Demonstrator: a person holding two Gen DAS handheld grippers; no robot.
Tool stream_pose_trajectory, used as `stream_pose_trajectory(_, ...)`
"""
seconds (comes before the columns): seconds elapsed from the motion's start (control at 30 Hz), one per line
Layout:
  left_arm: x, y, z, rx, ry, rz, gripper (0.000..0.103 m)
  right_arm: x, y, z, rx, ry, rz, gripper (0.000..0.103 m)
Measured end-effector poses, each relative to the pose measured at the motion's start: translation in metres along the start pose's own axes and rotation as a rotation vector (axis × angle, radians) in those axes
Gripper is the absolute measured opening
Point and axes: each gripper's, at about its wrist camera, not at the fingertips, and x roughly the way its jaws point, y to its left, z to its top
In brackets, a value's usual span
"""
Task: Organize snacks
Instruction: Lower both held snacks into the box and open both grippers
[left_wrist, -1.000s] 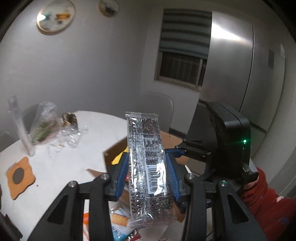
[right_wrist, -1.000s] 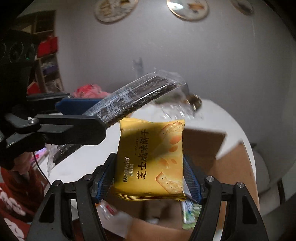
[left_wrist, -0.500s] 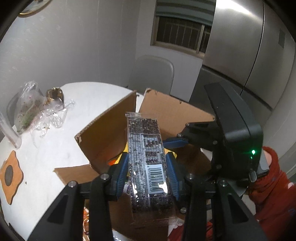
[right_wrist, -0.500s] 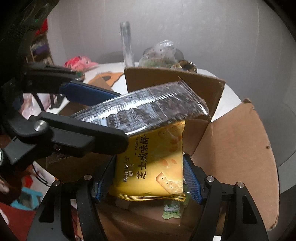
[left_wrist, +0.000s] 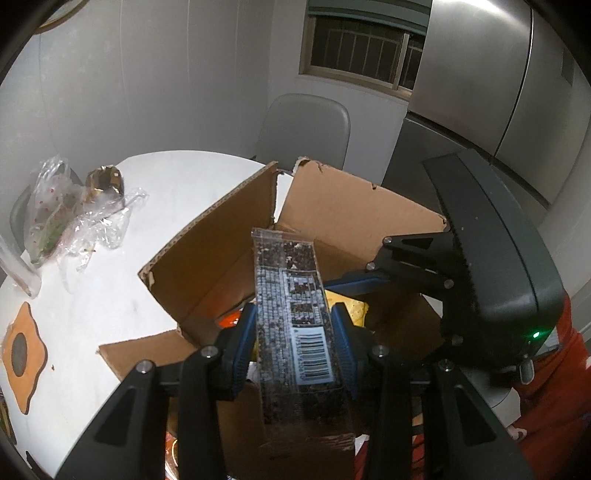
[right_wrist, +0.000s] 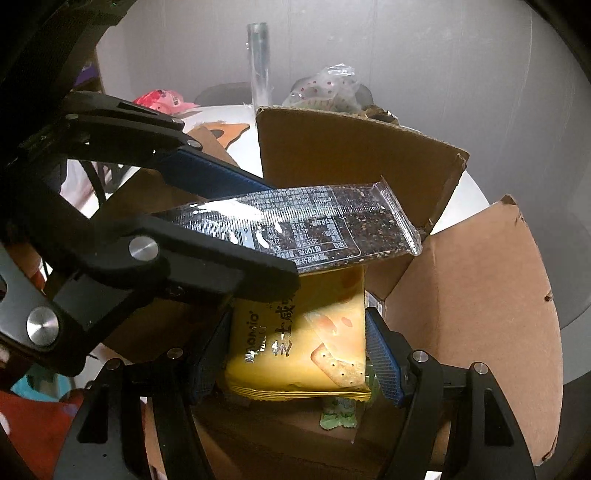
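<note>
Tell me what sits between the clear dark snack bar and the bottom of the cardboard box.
In the right wrist view, the yellow cracker packet, clamped in the right claw, lies under the clear snack bar held by the left claw, above the cardboard box floor.

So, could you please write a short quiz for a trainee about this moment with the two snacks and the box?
1. True or false: the left gripper is shut on the dark seed bar.
2. Which packet does the right gripper hold: A green, B yellow cracker packet, C red?
3. Fill in: both snacks are over the open ____.

Key: 1 true. 2 B. 3 cardboard box.
</note>
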Motion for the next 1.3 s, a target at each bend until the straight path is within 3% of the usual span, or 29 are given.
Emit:
stream_pose_trajectory(0.47,0.009,0.0,0.006,0.013,0.035,0.011,0.038,-0.015,-0.006,-0.009,0.008,-0.013,-0.039,0.068)
stream_pose_trajectory(0.9,0.04,-0.004,0.017,0.06,0.166,0.039,0.038,-0.018,-0.005,-0.014,-0.012,-0.022,-0.018,0.071)
stream_pose_trajectory(1.2,0.034,-0.006,0.02,0.076,0.151,0.053,0.04,-0.026,-0.004,-0.019,-0.005,-0.026,-0.025,0.072)
stream_pose_trajectory(1.3,0.015,-0.003,0.018,0.058,0.088,0.049,0.048,-0.032,-0.003,-0.02,0.008,-0.033,-0.026,0.072)
